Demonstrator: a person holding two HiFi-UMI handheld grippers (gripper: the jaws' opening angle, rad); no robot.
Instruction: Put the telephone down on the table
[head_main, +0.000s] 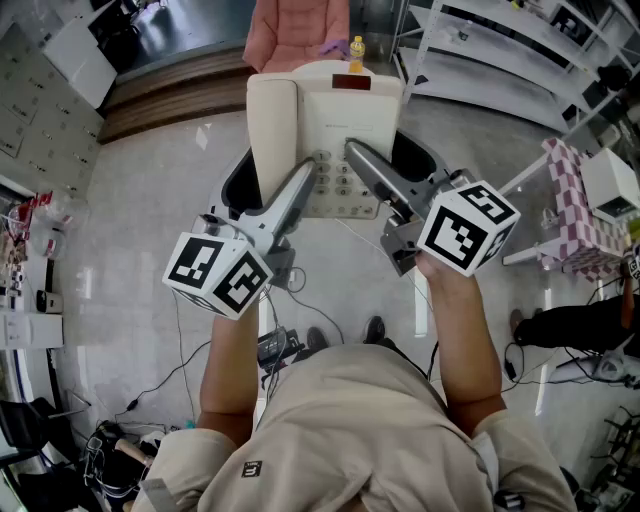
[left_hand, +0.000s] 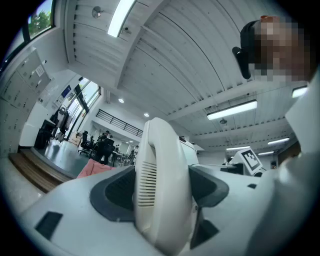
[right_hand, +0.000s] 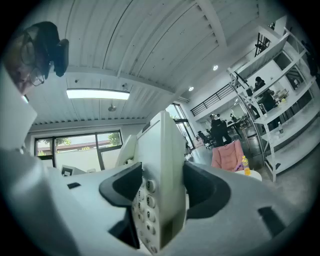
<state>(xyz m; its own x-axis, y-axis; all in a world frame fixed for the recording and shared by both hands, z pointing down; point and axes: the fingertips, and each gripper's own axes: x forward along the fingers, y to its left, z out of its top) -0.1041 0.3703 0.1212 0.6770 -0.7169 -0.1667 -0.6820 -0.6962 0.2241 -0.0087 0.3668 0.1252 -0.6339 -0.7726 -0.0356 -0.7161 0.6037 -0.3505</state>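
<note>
Telephone (head_main: 325, 120), cream-coloured, is held up in the air above the floor (head_main: 150, 200), in front of the person's chest, clamped from both sides. Nearest the person, the left hand-held gripper (head_main: 285, 190) grips the telephone's left side, its dark pads pressed against the handset (left_hand: 162, 170) that lies in its cradle. The right hand-held gripper (head_main: 390, 165) grips the telephone's right edge, its jaws closed on the body just beside the keypad (right_hand: 142, 205). A thin cord (head_main: 375, 250) hangs down from the telephone's near edge. Beyond the telephone's far edge a yellow bottle (head_main: 357, 47) stands beside a pink chair (head_main: 297, 30). White shelves (head_main: 500, 40) stand further right of the telephone.
</note>
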